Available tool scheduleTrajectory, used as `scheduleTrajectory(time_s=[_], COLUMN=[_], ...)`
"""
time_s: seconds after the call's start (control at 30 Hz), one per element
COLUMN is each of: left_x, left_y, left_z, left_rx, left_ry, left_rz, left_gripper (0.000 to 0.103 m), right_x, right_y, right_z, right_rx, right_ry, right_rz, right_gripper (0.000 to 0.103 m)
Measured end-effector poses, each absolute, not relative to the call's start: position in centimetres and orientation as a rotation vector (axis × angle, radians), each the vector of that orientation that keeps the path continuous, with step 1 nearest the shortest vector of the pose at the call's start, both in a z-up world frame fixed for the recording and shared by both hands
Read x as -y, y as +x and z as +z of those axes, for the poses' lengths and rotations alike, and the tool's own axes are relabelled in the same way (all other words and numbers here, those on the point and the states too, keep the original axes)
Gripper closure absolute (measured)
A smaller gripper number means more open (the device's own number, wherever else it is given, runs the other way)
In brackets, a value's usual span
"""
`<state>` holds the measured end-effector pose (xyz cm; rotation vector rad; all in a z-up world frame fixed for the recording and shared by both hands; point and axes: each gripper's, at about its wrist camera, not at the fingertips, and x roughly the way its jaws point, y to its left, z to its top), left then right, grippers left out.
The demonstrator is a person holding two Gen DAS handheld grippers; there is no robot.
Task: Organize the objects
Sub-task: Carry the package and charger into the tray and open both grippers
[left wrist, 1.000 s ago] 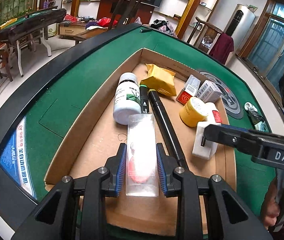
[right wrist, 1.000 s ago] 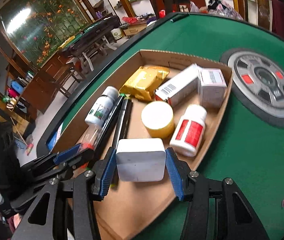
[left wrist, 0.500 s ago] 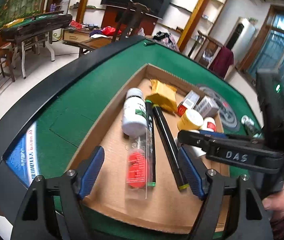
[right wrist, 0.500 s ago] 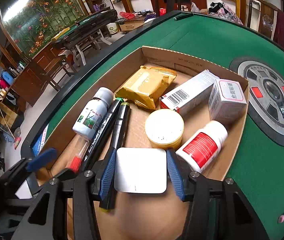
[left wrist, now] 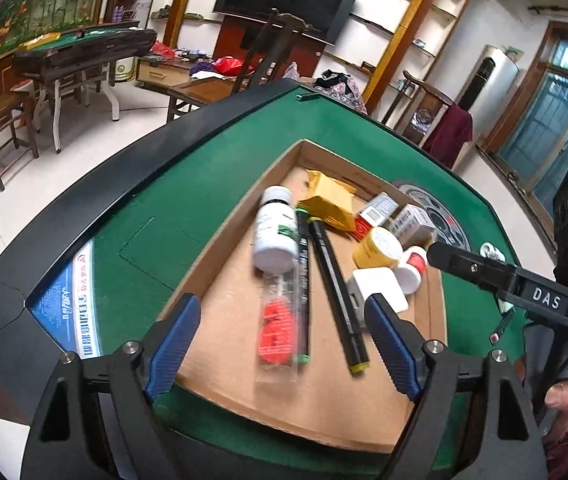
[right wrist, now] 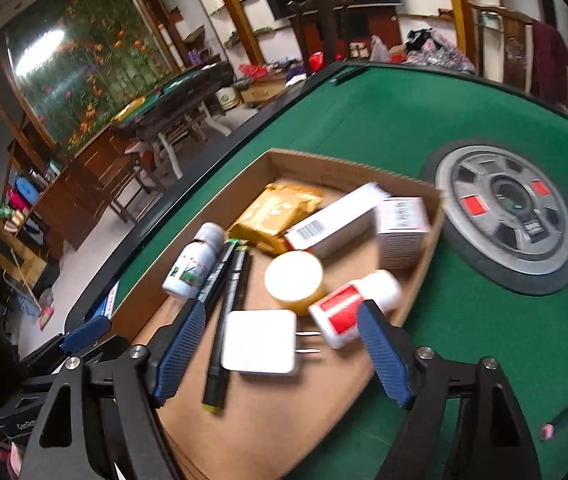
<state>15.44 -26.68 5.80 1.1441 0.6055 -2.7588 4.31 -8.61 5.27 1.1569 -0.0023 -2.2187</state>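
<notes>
A cardboard tray (left wrist: 211, 248) lies on the green table. In it, a clear packet with a red piece (left wrist: 277, 328) rests flat beneath my left gripper (left wrist: 279, 308). Its jaws are opening, wide apart, and the pads touch nothing. A white plug charger (right wrist: 259, 342) lies on the tray floor below my right gripper (right wrist: 281, 312). Those jaws are opening too and stand clear of the charger. Between packet and charger lie two black markers (left wrist: 334, 288). The right gripper's finger (left wrist: 484, 276) reaches in at the right of the left wrist view.
The tray also holds a white bottle (left wrist: 275, 236), a yellow jar (right wrist: 294, 276), a red-label bottle (right wrist: 352, 304), a yellow pouch (right wrist: 275, 212) and two boxes (right wrist: 336, 220). A round grey panel (right wrist: 504, 220) sits in the table on the right. A pink-tipped pencil (right wrist: 546, 432) lies nearby.
Both grippers let go: the left released the clear packet and the right released the white charger. Both things now lie in the tray, and both grippers have drawn back from them.
</notes>
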Motion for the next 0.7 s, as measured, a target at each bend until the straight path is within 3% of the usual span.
scheduleTrajectory(time_s=[0.7], left_x=[15.3], left_y=[13.4], left_z=[8.1], left_rx=[-0.292], left_ry=[1.249], left_rz=[-2.904], left_gripper=[0.019], right_x=[1.6], right_y=[7.3], right_z=[7.4], right_rx=[-0.345], right_ry=[0.874], right_rz=[-2.535], right_gripper=[0.007])
